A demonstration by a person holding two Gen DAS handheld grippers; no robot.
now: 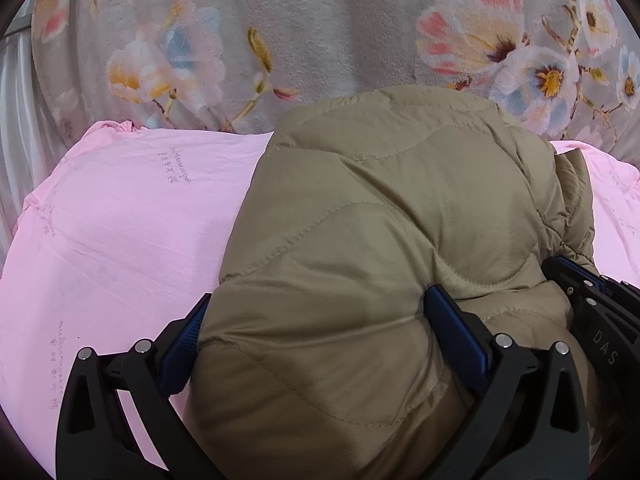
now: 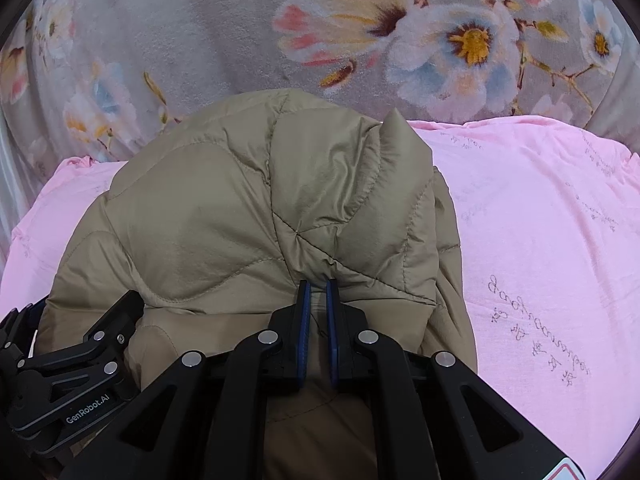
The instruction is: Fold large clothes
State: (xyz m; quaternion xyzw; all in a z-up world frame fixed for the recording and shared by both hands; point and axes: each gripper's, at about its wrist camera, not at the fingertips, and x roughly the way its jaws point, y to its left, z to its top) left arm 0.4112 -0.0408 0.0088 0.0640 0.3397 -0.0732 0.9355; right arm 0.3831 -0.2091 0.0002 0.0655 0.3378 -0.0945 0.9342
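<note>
Tan quilted jacket [image 1: 360,240] bunched on a pink sheet [image 1: 120,220], floral blanket [image 1: 320,20] behind, left gripper [image 1: 316,340] spread wide around the jacket's bulk, right gripper [image 2: 318,292] pinched on a jacket fold.

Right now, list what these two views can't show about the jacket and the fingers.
- Left wrist view: whether the left gripper fingers press the tan quilted jacket; its bulk hides the pads.
- Right wrist view: jacket's near hem, hidden behind the right gripper.
- Both views: sleeves and zipper, folded under.
</note>
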